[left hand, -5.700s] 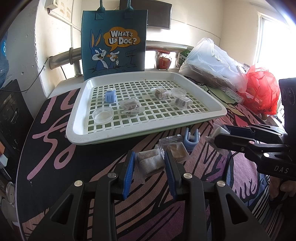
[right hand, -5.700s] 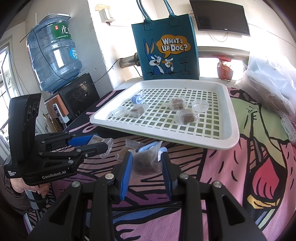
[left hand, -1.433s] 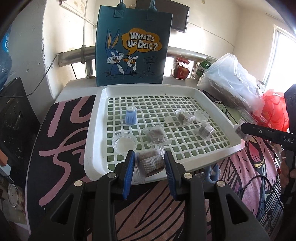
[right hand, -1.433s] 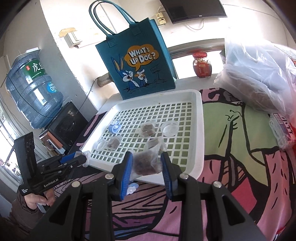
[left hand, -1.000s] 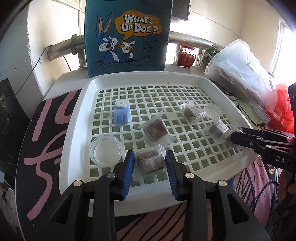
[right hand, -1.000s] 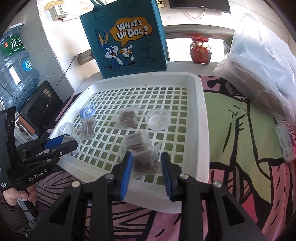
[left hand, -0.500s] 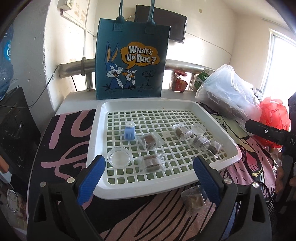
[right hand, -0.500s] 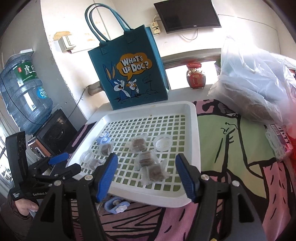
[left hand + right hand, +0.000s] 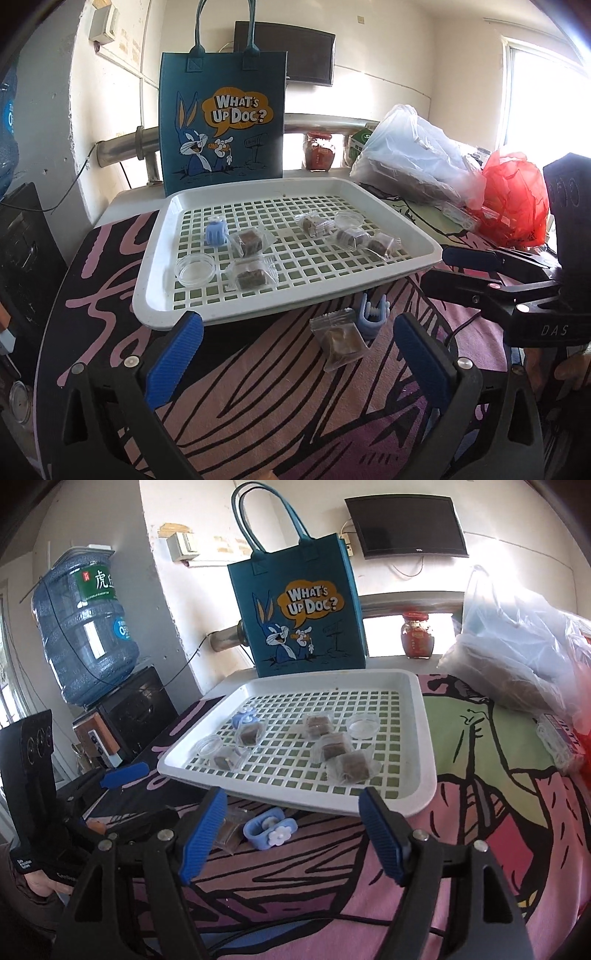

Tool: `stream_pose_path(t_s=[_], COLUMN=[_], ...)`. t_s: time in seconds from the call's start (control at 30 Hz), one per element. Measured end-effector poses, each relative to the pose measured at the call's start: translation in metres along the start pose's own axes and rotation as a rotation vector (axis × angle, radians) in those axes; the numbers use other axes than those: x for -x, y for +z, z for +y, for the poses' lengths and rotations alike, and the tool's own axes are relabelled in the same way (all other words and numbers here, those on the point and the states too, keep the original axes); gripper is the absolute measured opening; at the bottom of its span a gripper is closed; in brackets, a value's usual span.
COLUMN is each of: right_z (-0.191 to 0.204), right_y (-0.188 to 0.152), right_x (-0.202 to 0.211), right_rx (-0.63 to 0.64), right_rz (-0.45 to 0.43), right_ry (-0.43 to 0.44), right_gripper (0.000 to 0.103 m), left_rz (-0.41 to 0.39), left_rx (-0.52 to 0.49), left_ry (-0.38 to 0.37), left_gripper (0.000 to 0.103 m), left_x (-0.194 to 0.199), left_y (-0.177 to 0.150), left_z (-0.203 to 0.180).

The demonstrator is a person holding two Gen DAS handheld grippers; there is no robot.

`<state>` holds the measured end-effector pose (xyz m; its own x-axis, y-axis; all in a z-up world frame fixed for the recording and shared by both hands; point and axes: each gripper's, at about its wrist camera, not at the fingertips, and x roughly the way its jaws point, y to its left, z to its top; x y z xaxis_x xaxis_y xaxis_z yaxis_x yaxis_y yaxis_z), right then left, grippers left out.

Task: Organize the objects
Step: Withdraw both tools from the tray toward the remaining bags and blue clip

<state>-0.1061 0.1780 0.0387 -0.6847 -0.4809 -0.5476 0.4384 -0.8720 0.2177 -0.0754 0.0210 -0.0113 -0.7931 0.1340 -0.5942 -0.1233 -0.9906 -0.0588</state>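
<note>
On the counter (image 9: 258, 406), under a pink-and-black patterned cloth, sits a white lattice tray (image 9: 417, 236).

Change: both packets held a second ago now lie in the tray — one near-left (image 9: 251, 275), one near-right (image 9: 351, 766). Neither is gripped any more.

Left hand-held gripper (image 9: 295, 354): jaws very wide, opening, nothing between them.
Right hand-held gripper (image 9: 291, 829): jaws parted, opening, empty too.

Meaning: two more items sorted. Still off the tray, just in front of its near rim: one wrapped packet (image 9: 341, 343) and a blue clip (image 9: 371, 319).

Materials: packets are crinkly clear film around brown blocks; tray is rigid plastic with square holes; two shallow clear round dishes; clip is moulded pale-blue plastic with a flower.
</note>
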Motion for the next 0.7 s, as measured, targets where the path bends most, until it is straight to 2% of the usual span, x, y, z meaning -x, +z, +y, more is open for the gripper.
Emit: stream_pose_path(t_s=[0.13, 0.37, 0.7], right_z=[0.005, -0.008, -0.007], right_y=[-0.009, -0.012, -0.012], right_x=[-0.011, -0.018, -0.019], right_rx=[0.028, -0.034, -0.03], right_rz=[0.055, 0.1, 0.113], right_ry=[-0.006, -0.006, -0.026], right_gripper=[0.074, 0.074, 0.074], left_rz=[0.029, 0.077, 0.08], left_rx=[0.019, 0.047, 0.043], left_ry=[0.0, 0.004, 0.001], left_gripper=[0.103, 0.103, 0.103], left_x=[-0.005, -0.013, -0.013], left_y=[-0.002, -0.004, -0.005], left_z=[0.004, 0.008, 0.007])
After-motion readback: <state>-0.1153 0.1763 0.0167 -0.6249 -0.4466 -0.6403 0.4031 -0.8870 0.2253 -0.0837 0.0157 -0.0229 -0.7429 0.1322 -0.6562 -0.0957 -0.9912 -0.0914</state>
